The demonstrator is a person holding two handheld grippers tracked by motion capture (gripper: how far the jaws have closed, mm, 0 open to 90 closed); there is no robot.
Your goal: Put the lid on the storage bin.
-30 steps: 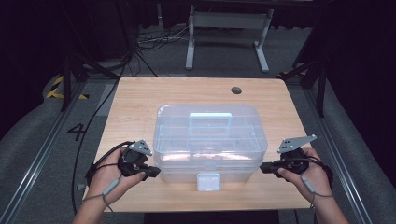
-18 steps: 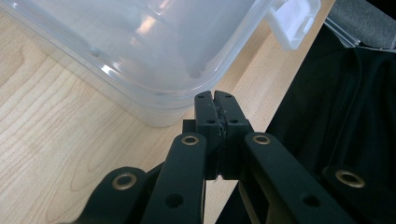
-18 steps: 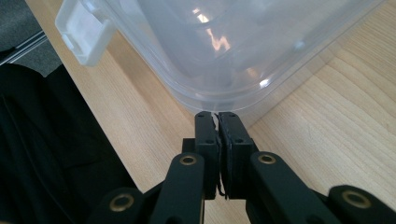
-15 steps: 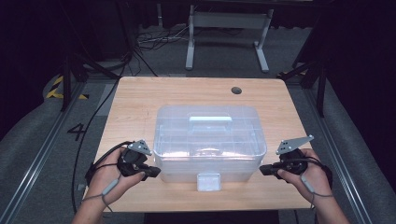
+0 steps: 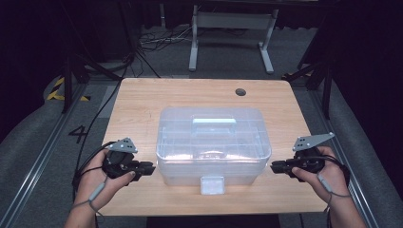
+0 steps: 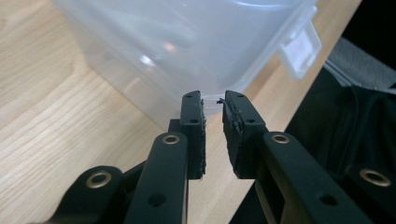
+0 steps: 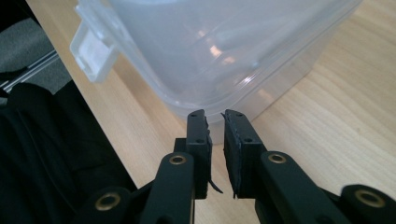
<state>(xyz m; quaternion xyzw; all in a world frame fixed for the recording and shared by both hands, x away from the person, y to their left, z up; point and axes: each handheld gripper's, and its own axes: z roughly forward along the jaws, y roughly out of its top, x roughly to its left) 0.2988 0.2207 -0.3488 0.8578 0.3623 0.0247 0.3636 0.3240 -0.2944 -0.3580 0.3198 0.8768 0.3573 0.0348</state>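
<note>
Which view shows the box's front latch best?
The high view: the latch faces the camera, centred on the clear box front. The left gripper view and right gripper view catch it obliquely, near a frame edge.

The left gripper [image 6: 213, 103] points its two black jaws at a lower corner of a clear plastic storage box [image 6: 187, 46], the tips just short of its wall, a narrow gap between them. The box stands on a light wooden table [image 6: 51, 121], near its edge. A white latch [image 6: 300, 49] hangs from the box's lid rim.
</note>
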